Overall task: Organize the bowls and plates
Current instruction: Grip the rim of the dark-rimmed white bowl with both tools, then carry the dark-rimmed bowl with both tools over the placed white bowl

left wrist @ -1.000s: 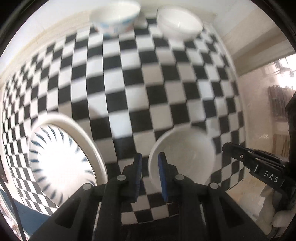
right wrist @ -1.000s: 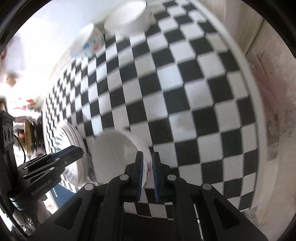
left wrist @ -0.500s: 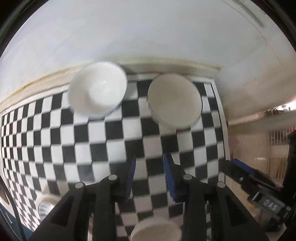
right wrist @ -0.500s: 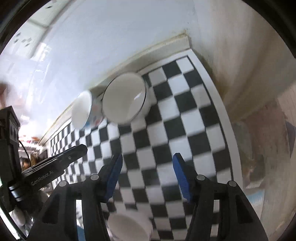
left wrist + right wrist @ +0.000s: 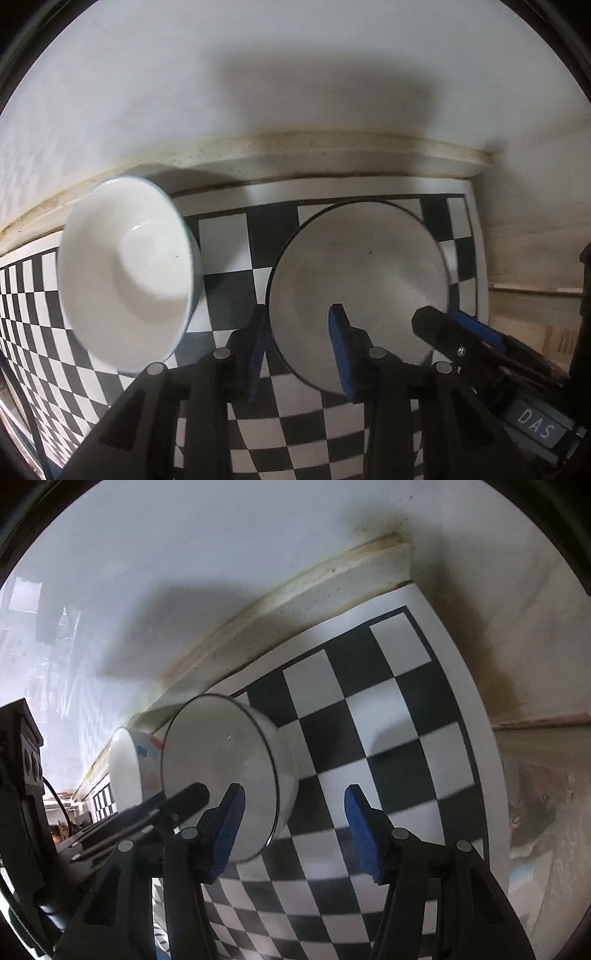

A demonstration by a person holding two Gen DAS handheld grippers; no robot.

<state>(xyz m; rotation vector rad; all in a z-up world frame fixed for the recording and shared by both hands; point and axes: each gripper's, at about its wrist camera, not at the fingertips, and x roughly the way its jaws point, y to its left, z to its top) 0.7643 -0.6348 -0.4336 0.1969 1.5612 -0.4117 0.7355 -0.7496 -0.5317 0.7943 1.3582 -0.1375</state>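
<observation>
Two bowls stand at the back of the checkered mat point(image 5: 229, 240). The white bowl with a thin dark rim point(image 5: 362, 273) is on the right and a white bowl with a coloured pattern outside point(image 5: 125, 273) on the left. My left gripper point(image 5: 299, 347) straddles the dark-rimmed bowl's left rim with its jaws opening, one pad outside and one inside, neither pressing. My right gripper point(image 5: 295, 823) is open wide over the same bowl's point(image 5: 221, 768) right wall. The patterned bowl point(image 5: 129, 768) sits just behind it. The right gripper's fingertip point(image 5: 424, 321) shows above the bowl's right side.
A white wall with a stained ledge point(image 5: 332, 147) runs close behind both bowls. The mat's right border point(image 5: 454, 686) ends at a side wall, forming a corner. Open checkered mat point(image 5: 388, 701) lies to the right of the bowls.
Both grippers left the small white bowl and the striped plate near the front and moved to the two bowls at the back. The right jaws opened wide; the left jaws parted slightly.
</observation>
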